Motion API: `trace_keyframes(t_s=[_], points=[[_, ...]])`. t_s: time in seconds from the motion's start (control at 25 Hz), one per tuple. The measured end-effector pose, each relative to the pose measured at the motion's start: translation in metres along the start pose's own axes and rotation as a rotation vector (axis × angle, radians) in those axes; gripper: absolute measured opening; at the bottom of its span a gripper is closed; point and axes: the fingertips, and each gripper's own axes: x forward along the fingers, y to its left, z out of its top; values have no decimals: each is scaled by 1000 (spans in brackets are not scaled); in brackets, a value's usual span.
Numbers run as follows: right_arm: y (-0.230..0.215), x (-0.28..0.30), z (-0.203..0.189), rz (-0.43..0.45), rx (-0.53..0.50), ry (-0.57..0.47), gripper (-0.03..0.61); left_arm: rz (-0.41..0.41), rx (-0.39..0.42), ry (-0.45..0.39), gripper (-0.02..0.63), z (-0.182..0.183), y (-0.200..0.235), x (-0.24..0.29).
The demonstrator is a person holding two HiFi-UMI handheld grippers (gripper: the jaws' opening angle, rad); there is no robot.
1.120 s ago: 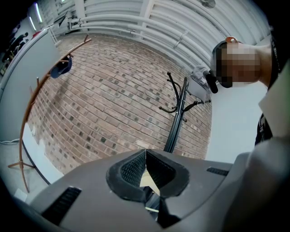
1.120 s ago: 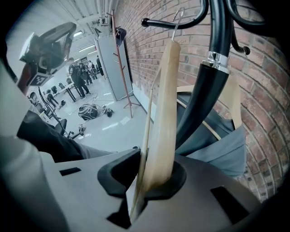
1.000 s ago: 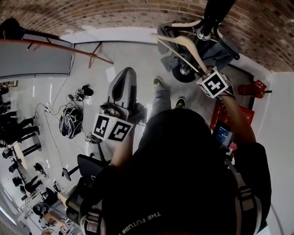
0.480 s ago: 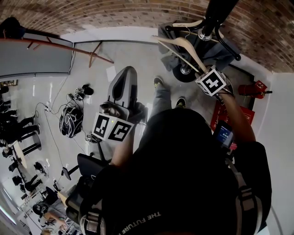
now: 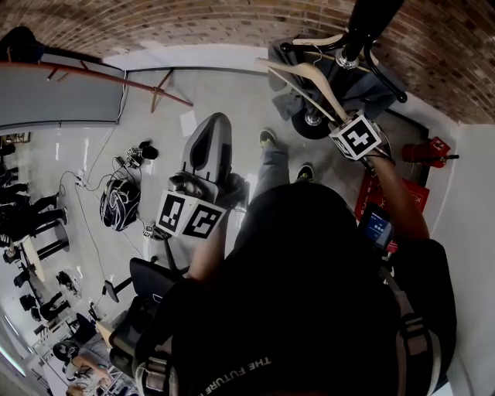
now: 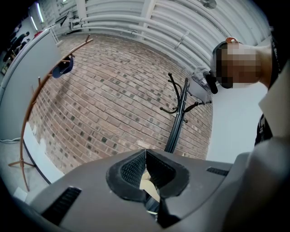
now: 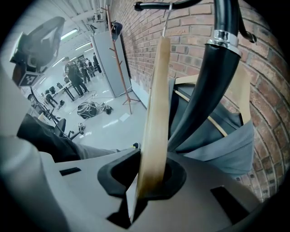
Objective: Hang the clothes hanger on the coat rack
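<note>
Hanger (image 7: 154,113) has hardly moved, pinched in the right gripper (image 7: 145,176). Its hook (image 7: 166,18) (straight above the jaws) now reaches an arm of the rack (image 7: 213,77), so hanging seems almost done. Left gripper (image 6: 146,170) is pressed together.

pale wooden hanger (image 7: 156,90) edge-on and upright, wire hook (image 7: 168,12) at a black coat rack (image 7: 213,86) arm
</note>
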Motion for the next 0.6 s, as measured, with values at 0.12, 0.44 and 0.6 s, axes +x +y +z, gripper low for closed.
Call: trace_keyframes(t_s=[0.12,0.44,0.6], points=[[-2,1,0,-5,13,3,52,4,-2,1,20,0,2,-1],[-10,0,0,-56,19,-8,53,1,-2,1,20,0,1,-2],[-15,-4,4,-73,3,-33,59,-3,-4,2,20,-1,0,-1]])
